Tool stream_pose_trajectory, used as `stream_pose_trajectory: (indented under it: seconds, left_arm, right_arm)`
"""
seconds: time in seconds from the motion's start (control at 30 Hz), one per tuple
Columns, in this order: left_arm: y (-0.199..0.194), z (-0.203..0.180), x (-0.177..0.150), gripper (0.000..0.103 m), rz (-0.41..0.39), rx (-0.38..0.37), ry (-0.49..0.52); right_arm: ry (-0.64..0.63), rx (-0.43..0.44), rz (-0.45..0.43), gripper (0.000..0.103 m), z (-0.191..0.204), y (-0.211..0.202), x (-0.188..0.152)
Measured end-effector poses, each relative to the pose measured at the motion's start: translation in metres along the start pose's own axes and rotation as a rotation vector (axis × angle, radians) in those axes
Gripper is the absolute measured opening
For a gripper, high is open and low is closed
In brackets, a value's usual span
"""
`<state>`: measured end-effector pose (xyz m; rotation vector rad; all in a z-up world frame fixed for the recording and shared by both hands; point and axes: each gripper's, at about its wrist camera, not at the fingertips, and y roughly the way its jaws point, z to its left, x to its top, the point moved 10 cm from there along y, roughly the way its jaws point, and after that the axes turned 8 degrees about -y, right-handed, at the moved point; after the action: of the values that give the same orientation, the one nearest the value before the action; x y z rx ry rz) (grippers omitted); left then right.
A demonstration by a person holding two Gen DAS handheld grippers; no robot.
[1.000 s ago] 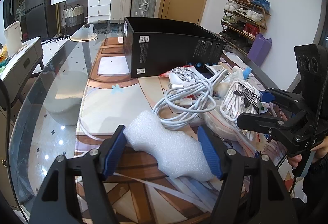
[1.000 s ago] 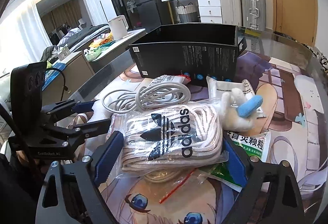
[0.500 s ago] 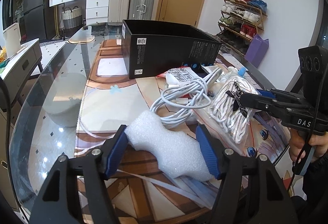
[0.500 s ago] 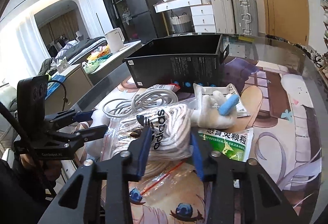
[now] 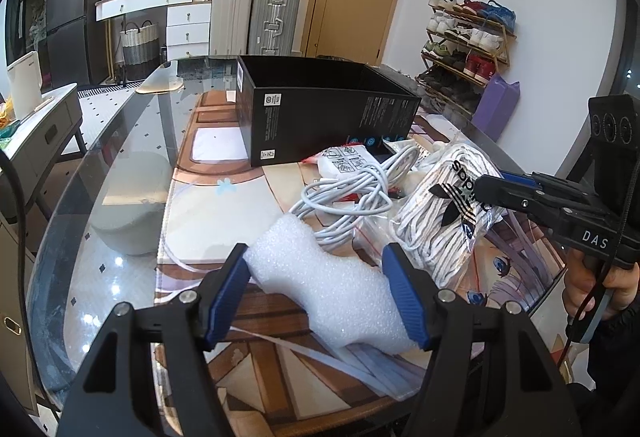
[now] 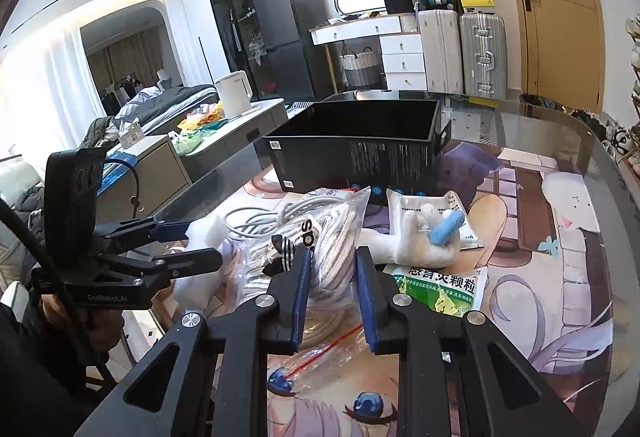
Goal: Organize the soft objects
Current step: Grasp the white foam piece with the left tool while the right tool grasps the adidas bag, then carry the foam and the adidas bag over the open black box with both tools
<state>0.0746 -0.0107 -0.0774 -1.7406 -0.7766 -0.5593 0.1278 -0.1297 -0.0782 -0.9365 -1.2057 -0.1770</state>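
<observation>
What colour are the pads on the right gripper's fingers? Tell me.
Blue pads on black fingers, clearest in the right wrist view.

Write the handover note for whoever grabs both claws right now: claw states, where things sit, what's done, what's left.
Left claw: closed on the foam piece, low over the mat.
Right claw: shut on the bagged rope, pinching it.
Black box: open at the back of the table; its floor is hidden, nothing shows inside.
On the mat in front of it: white cable, plush toy, green packet.
Done: both grasps made.
Left: probably drop foam and rope into the box, then the rest.
</observation>
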Motion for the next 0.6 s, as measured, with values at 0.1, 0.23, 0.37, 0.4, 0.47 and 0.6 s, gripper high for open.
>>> stream_pose_trajectory:
  seconds: [0.1,0.23,0.37,0.4,0.47,0.6]
  left_arm:
    - [-0.003,-0.001,0.002,0.067,-0.007,0.0,0.0]
    - [-0.006,-0.001,0.005,0.067,-0.014,0.002,-0.002]
    - [-0.01,-0.001,0.008,0.067,-0.023,0.002,-0.004]
    - [-0.011,-0.001,0.01,0.067,-0.027,0.002,-0.004]
    - [-0.013,0.0,0.012,0.067,-0.032,0.001,-0.006]
    - [-0.018,-0.001,0.017,0.067,-0.046,0.003,-0.005]
  right_arm:
    - [-0.006,0.001,-0.013,0.021,0.003,-0.005,0.003]
    - [-0.018,0.0,-0.029,0.021,0.006,-0.012,0.006]
    - [-0.023,0.003,-0.044,0.02,0.008,-0.017,0.01]
    - [-0.026,0.002,-0.048,0.02,0.009,-0.019,0.011]
    - [-0.029,0.006,-0.056,0.02,0.011,-0.023,0.014]
    - [-0.037,0.002,-0.07,0.02,0.015,-0.029,0.02]
